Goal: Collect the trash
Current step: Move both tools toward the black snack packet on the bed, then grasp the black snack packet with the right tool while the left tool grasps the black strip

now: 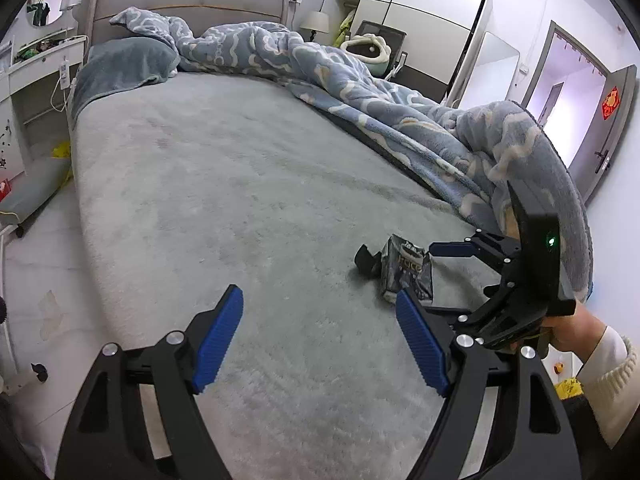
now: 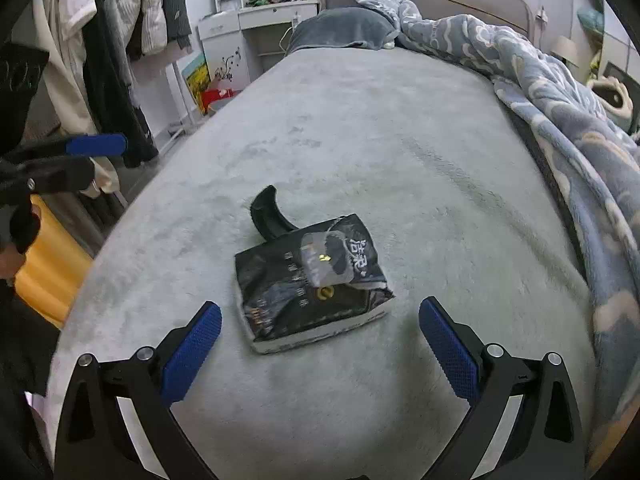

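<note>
Two grippers hung over the grey bed (image 2: 360, 120), both with their blue pads spread wide and nothing between them. The right gripper (image 2: 320, 344) filled the bottom of its own view, its pads standing either side of a black snack wrapper (image 2: 310, 280) without touching it. The wrapper lay flat on the bed cover at the centre of that frame, crumpled, with white lettering on its upper right corner and a pale torn edge facing the gripper. A curved black piece (image 2: 268, 212) lay just behind the wrapper, touching its far edge; I could not tell what it was.

In the left wrist view, the left gripper (image 1: 320, 340) sat at the bottom of the frame over bare bed cover, jaws apart and empty. The wrapper (image 1: 408, 272) showed at the lower right there, just beyond the right-hand pad, with the black piece (image 1: 366, 262) beside it on the left. The right gripper (image 1: 424, 276) reached in from the right edge, held by a hand (image 1: 572, 332) in a cream knitted cuff.

A blue patterned blanket (image 1: 360, 80) was bunched along the right side of the bed in both views, and a grey-blue pillow (image 1: 124, 64) lay at the upper left near the headboard (image 1: 188, 0). Clothes (image 2: 120, 20) hung at the upper left of the right wrist view, with a white dresser (image 2: 260, 28) behind them.
</note>
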